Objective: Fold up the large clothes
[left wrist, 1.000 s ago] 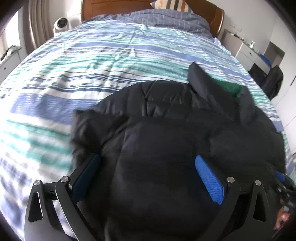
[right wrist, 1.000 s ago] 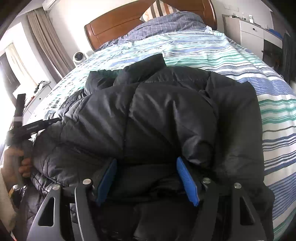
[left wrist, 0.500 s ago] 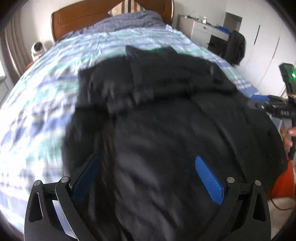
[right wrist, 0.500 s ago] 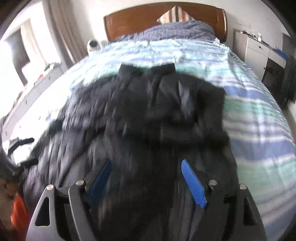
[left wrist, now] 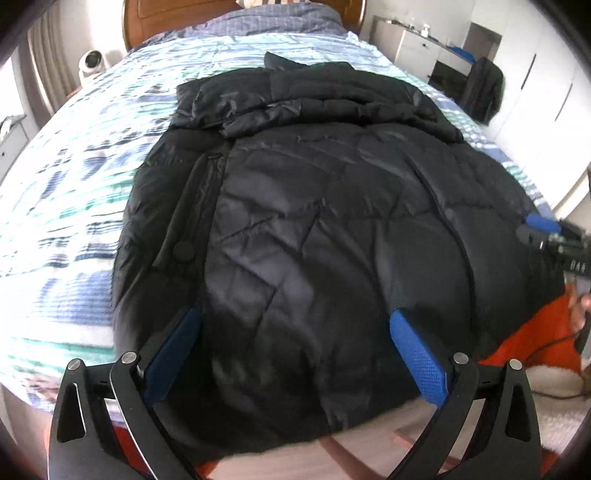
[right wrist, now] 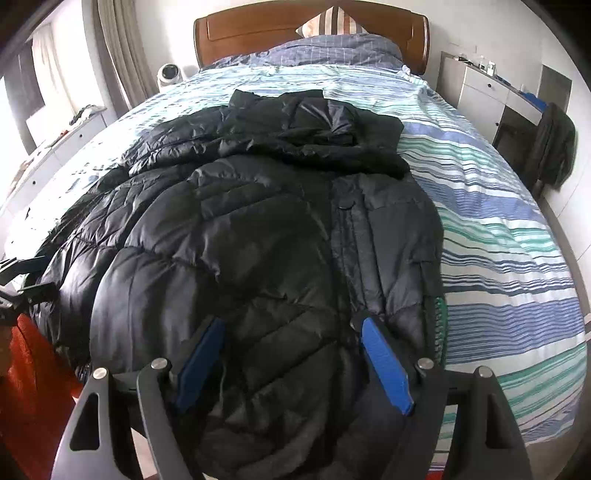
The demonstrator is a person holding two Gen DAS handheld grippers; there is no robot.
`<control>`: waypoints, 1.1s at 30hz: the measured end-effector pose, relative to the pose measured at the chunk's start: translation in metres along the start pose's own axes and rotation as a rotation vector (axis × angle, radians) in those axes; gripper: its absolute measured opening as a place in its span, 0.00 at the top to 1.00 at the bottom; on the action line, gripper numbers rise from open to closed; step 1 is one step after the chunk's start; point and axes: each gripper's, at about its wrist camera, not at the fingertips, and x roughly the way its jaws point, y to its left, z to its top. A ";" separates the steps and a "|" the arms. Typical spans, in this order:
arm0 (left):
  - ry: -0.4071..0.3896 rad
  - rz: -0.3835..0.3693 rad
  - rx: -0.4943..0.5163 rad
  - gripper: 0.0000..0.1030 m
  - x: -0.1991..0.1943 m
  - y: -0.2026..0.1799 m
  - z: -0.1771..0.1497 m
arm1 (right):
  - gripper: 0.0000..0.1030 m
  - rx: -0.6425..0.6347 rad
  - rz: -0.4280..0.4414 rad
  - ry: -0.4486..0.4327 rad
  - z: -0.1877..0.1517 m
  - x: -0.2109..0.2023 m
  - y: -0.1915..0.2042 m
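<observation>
A large black puffer jacket (left wrist: 314,206) lies spread on a striped bed (left wrist: 74,155), its hem hanging over the near edge and its sleeves folded across the top. My left gripper (left wrist: 291,332) is open above the hem, blue pads wide apart. My right gripper (right wrist: 291,339) is open too, over the jacket (right wrist: 258,229) near its right front edge. Neither holds cloth. The right gripper also shows at the right edge of the left wrist view (left wrist: 546,229).
The bed (right wrist: 498,221) has a wooden headboard (right wrist: 310,26) and pillows at the far end. A white dresser (right wrist: 487,88) and a chair with dark clothing (right wrist: 554,144) stand on the right. A small fan (right wrist: 168,74) and cabinet are left. An orange object (left wrist: 528,343) lies below.
Both grippers have pulled back toward the foot of the bed. The jacket, bunched up a second ago, now lies stretched out flat with its hem over the near edge.
</observation>
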 end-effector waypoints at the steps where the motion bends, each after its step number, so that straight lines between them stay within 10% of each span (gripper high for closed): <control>1: 0.001 0.002 0.001 0.01 -0.003 0.000 -0.004 | 0.22 0.014 0.005 -0.010 -0.001 -0.005 -0.001; 13: -0.042 0.108 -0.245 0.01 -0.048 0.091 -0.028 | 0.22 0.198 0.028 0.000 -0.029 -0.045 -0.079; 22: 0.040 -0.221 -0.385 0.01 0.002 0.113 -0.037 | 0.22 0.283 0.215 0.106 -0.056 -0.021 -0.097; 27: 0.058 -0.197 -0.303 0.02 0.010 0.094 -0.038 | 0.22 0.293 0.317 0.155 -0.062 0.005 -0.082; 33: 0.104 -0.169 -0.284 0.35 0.007 0.084 -0.040 | 0.25 0.320 0.351 0.175 -0.059 0.009 -0.079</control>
